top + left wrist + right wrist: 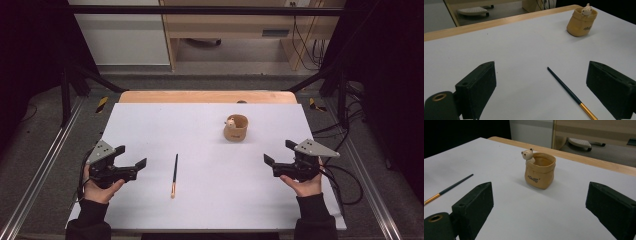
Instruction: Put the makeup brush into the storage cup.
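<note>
Lying at the lower middle of the high view, the thin paintbrush (174, 175) can roll away if the released left gripper (131, 156) nudges it; the bear pot (236, 127) at centre right may tip when the right gripper (278, 152), also released with nothing between the jaws, bumps it.

The worktop (150, 125) wears a white sheet, with a strip of bare wood showing along its far edge. Beyond it stands a light wooden cabinet (230, 25) on grey floor, black cables (305, 45) hanging beside it at the right.
</note>
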`<action>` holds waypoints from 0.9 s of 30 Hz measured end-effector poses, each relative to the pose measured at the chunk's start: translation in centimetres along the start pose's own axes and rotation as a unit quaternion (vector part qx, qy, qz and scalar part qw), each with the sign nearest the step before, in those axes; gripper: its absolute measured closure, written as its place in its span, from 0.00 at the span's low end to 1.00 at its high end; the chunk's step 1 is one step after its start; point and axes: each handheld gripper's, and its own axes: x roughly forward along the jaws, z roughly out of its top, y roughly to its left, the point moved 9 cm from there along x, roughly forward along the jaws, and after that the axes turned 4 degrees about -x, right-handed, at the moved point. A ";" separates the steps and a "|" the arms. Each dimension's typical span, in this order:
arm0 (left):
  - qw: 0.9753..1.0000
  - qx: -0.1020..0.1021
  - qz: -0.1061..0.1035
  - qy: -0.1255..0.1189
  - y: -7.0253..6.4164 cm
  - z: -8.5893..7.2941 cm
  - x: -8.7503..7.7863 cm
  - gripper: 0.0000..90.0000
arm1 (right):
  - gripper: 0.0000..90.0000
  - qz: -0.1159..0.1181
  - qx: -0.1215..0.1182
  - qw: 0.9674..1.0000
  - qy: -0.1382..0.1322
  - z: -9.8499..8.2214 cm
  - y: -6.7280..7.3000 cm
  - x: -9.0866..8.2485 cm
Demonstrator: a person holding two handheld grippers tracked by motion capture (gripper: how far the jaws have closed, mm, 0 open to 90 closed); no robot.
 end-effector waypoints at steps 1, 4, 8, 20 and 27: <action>1.000 0.000 0.000 0.000 0.0 0.0 0.0 0.10 | 0.09 0.000 0.000 1.000 0.000 0.0 0.0 0.0; 1.000 -0.001 0.002 0.005 0.0 -0.2 0.2 0.10 | 0.09 0.001 0.002 1.000 0.000 0.0 0.0 0.0; 1.000 0.003 0.004 0.011 -0.2 -0.4 0.5 0.10 | 0.09 0.000 0.002 1.000 0.001 0.0 0.0 -0.1; 1.000 0.007 0.005 0.021 -0.8 -0.7 1.2 0.11 | 0.09 -0.002 0.001 1.000 0.008 -0.2 0.1 0.0; 0.999 0.017 0.007 0.032 -1.4 -0.9 1.8 0.11 | 0.09 -0.003 0.001 1.000 0.010 -0.2 0.2 0.0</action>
